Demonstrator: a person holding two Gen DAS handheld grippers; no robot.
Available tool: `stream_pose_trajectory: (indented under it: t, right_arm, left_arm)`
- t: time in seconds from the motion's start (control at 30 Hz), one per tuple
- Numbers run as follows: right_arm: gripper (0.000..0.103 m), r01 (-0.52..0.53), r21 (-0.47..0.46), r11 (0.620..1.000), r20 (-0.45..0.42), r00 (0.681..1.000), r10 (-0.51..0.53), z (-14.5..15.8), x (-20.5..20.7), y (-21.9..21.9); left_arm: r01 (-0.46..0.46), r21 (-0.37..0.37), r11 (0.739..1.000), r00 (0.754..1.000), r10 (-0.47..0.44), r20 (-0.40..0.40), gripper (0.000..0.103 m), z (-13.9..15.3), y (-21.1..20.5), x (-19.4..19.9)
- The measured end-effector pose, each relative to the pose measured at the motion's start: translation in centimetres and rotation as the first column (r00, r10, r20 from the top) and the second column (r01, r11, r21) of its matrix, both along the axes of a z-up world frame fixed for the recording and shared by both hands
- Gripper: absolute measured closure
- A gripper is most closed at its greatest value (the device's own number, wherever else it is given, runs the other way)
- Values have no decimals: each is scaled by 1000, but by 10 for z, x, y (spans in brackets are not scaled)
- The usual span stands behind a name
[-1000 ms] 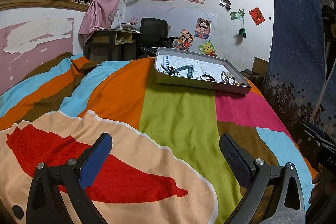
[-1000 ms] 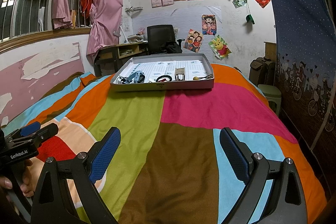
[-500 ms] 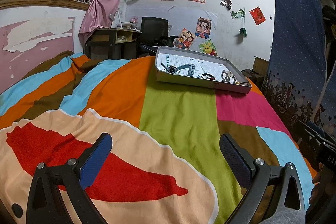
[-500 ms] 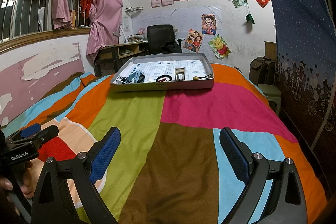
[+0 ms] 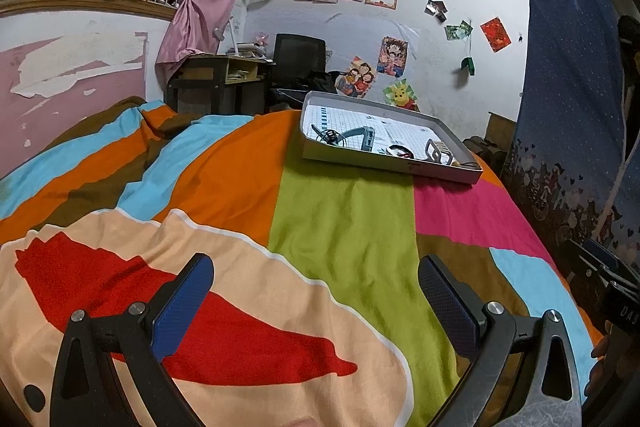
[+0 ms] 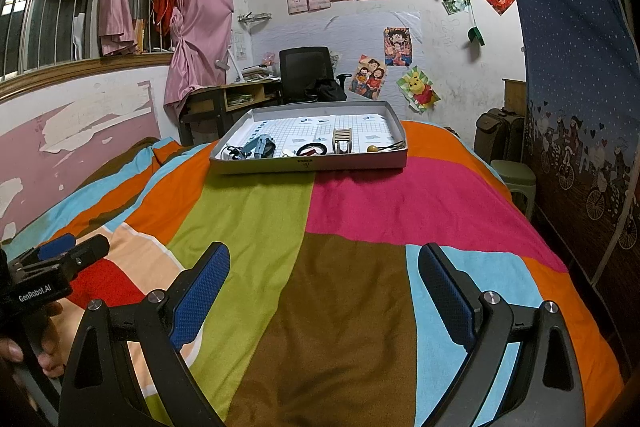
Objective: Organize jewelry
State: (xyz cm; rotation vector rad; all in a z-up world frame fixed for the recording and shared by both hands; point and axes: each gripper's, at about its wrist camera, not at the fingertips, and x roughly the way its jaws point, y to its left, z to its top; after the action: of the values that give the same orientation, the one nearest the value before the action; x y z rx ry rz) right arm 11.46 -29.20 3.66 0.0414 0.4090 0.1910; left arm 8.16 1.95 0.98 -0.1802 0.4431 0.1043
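A shallow grey tray (image 6: 308, 165) (image 5: 384, 163) lined with grid paper rests far ahead on the bed. In it lie a teal strap (image 6: 260, 145) (image 5: 362, 135), a black bangle (image 6: 312, 149) (image 5: 398, 150), a small slatted wooden holder (image 6: 342, 140) (image 5: 438, 151) and a gold bead on a pin (image 6: 373, 148). My left gripper (image 5: 316, 291) hangs open over the cream and red patch of the bedspread. My right gripper (image 6: 324, 287) is open too, above the brown patch. Both are empty and well short of the tray.
A striped multicolour bedspread (image 6: 352, 211) covers the bed. Beyond stand a desk (image 6: 224, 99) and a black office chair (image 6: 306, 73). A dark blue curtain (image 6: 576, 67) and a green stool (image 6: 516, 179) line the right side. The other gripper, held in a hand, shows at each view's edge.
The left wrist view has crept slightly forward and tilted, so the tray sits a little lower. Both grippers stay open; the right view is nearly unchanged.
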Motion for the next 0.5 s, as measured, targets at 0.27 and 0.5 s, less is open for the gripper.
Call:
stream_pose_trajectory:
  t: [0.27,0.5]
  right_arm:
    - [10,0,1,1000,0,1000,0,0,0,0]
    - [10,0,1,1000,0,1000,0,0,0,0]
  left_arm:
    - [1,30,1000,1000,-2,11,0,8,-10,-1]
    - [11,36,999,1000,-11,13,0,10,-13,-1]
